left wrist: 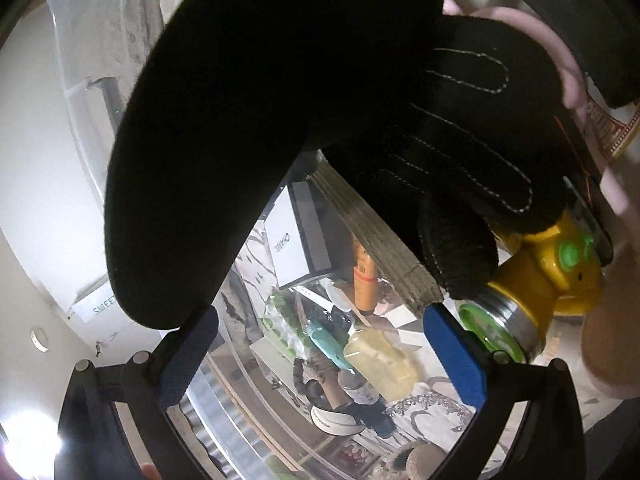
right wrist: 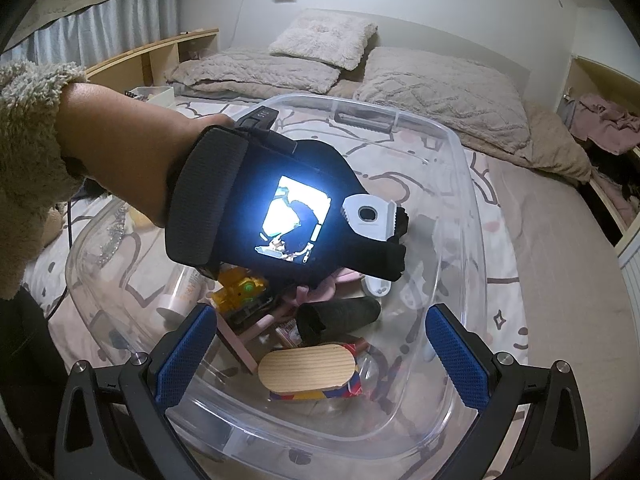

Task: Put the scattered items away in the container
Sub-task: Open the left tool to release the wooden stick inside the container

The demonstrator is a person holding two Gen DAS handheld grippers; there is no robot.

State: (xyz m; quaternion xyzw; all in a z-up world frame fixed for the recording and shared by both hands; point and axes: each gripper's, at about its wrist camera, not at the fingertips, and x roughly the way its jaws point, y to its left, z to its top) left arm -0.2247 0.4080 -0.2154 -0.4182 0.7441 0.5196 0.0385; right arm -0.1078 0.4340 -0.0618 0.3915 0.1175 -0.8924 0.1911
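My left gripper (left wrist: 320, 312) is open inside the clear plastic container (right wrist: 478, 208), its blue pads wide apart. A black knit glove (left wrist: 280, 120) with pale stitching fills the view just beyond and above the fingertips. A yellow toy (left wrist: 552, 264) with green parts lies to its right. From above, my right gripper (right wrist: 322, 312) is open over the container's near rim and holds nothing. Below it lie the yellow toy (right wrist: 240, 292), a rolled black fabric piece (right wrist: 340, 312), a pink item (right wrist: 320, 284), a wooden oval block (right wrist: 306, 372) and a white device (right wrist: 378, 286).
The container sits on a bed (right wrist: 560, 280) with pillows (right wrist: 324, 38) at its head. A person's forearm (right wrist: 120, 128) reaches in from the left, carrying a black unit with a lit screen (right wrist: 296, 216). A pale tube (right wrist: 180, 292) lies by the left wall. Shelves flank the bed.
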